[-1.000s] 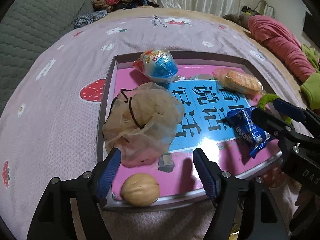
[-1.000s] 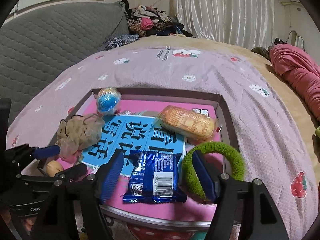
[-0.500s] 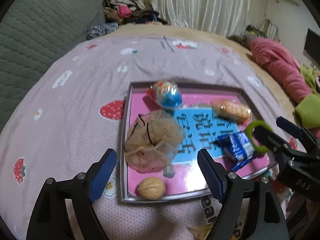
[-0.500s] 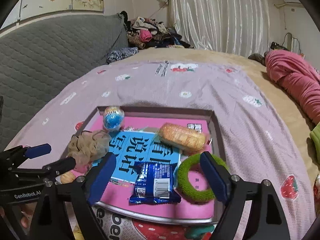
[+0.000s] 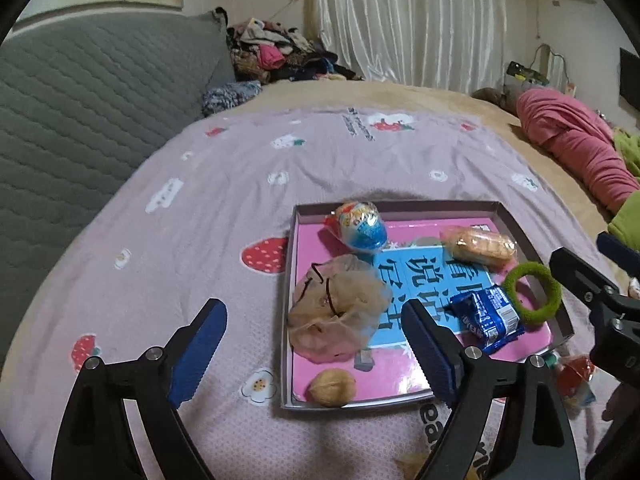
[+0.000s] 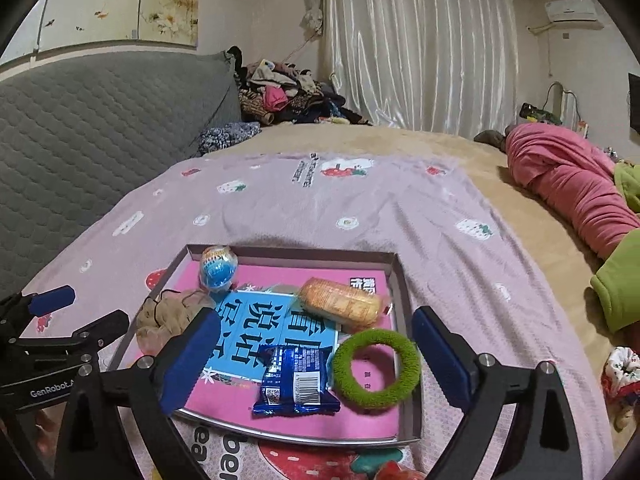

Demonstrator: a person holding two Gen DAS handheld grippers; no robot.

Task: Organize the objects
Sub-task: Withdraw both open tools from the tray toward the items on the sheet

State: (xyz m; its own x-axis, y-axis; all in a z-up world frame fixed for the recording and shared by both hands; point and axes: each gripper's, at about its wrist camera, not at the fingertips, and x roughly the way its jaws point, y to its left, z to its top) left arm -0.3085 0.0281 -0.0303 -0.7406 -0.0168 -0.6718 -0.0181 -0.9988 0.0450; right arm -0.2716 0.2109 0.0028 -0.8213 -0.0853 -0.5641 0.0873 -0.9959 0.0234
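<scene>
tray (image 6: pixel 394 280): on the bedspread (image 6: pixel 360 208)
walnut (image 5: pixel 332 388): near left corner
ring (image 6: pixel 376 368): right of snack packet (image 6: pixel 296 380), apparently touching

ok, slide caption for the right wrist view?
Open right gripper above pink tray holding green ring, blue packet, biscuit pack.

**Soft indoor light, strong fisheye bending**

The room is evenly lit and a little dim. The curtain (image 6: pixel 420 48) shines with pale streaks. Shadows are soft. Edges curve strongly, the corners are black, and the picture is slightly grainy.
</scene>
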